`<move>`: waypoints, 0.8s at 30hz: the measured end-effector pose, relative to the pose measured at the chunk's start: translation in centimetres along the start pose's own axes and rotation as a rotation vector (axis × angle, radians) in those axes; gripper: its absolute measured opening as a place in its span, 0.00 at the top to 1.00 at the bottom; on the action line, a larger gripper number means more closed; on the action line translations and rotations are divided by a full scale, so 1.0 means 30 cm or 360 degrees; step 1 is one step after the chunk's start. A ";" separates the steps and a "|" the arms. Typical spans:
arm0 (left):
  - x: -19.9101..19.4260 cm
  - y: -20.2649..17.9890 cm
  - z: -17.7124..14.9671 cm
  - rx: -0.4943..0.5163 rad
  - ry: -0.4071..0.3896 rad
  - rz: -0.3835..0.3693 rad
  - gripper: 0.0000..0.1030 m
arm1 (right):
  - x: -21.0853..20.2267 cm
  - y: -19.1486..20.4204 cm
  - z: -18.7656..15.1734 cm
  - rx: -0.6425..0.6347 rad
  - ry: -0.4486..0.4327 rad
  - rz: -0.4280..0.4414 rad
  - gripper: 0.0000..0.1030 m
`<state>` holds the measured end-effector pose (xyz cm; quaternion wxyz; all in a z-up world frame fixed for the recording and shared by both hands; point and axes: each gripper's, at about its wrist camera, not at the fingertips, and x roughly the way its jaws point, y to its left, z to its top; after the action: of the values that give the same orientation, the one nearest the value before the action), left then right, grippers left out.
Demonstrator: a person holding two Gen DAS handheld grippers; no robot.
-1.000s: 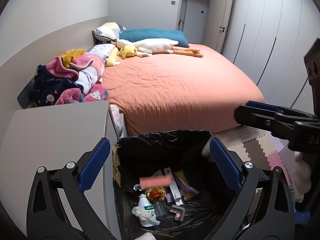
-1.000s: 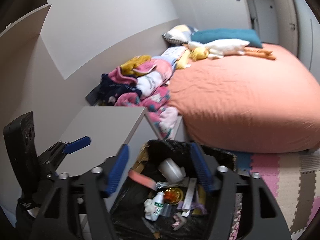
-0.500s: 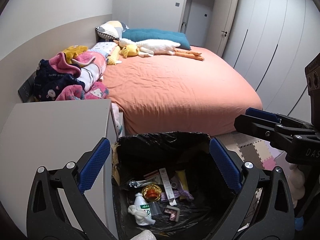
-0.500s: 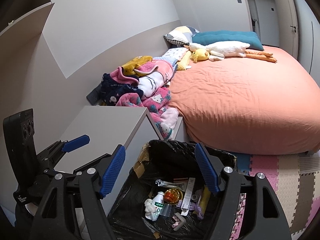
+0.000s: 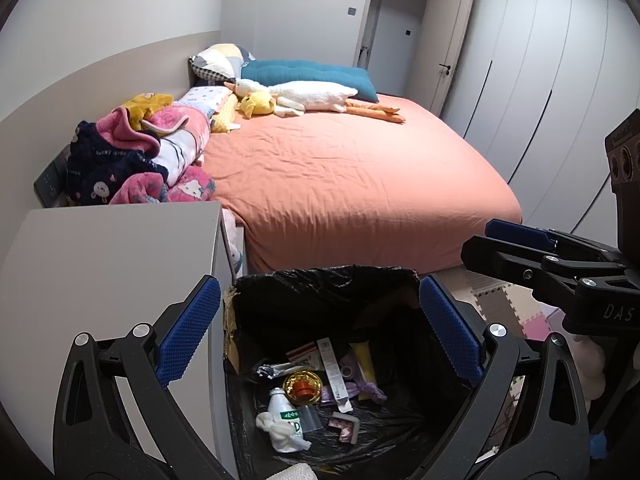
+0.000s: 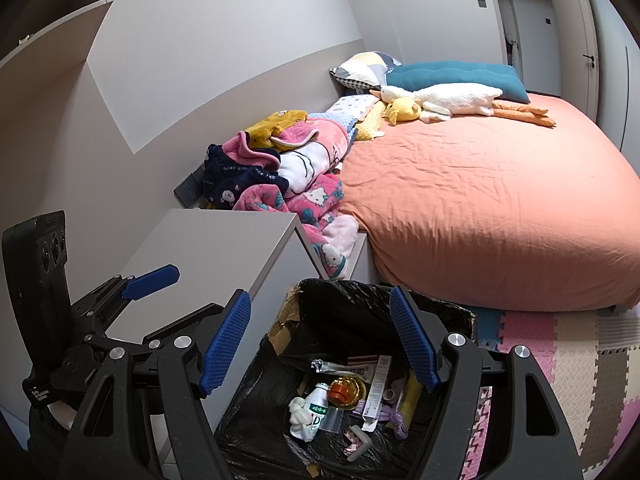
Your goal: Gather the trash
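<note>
Pink strip gone; white bottle [image 5: 289,414] label green, lettering perhaps "D".

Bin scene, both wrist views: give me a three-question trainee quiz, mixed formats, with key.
1. True or false: the left gripper holds a piece of trash.
2. What stands directly left of the black-lined cardboard trash bin? A) grey bedside cabinet B) teal cushion C) white wardrobe door
3. Fill in: the small white plastic bottle with a green label lies ___ the bin.

Key:
1. False; its jaws are open and empty, as are those of the right gripper.
2. A, the grey bedside cabinet.
3. Inside.
</note>
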<state>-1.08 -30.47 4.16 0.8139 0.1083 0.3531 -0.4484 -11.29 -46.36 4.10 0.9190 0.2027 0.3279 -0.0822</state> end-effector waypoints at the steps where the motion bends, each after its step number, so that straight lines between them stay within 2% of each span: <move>1: 0.001 0.003 0.001 -0.0008 0.0002 0.0006 0.06 | 0.000 0.000 0.000 0.0001 0.0001 0.0002 0.29; 24: 0.020 0.023 0.014 -0.0019 0.0011 -0.0036 0.06 | 0.003 0.002 0.003 0.0000 0.0002 0.0000 0.29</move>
<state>-0.12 -30.67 3.97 0.8082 0.1011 0.3598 -0.4550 -11.16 -46.35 4.13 0.9189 0.2027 0.3284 -0.0820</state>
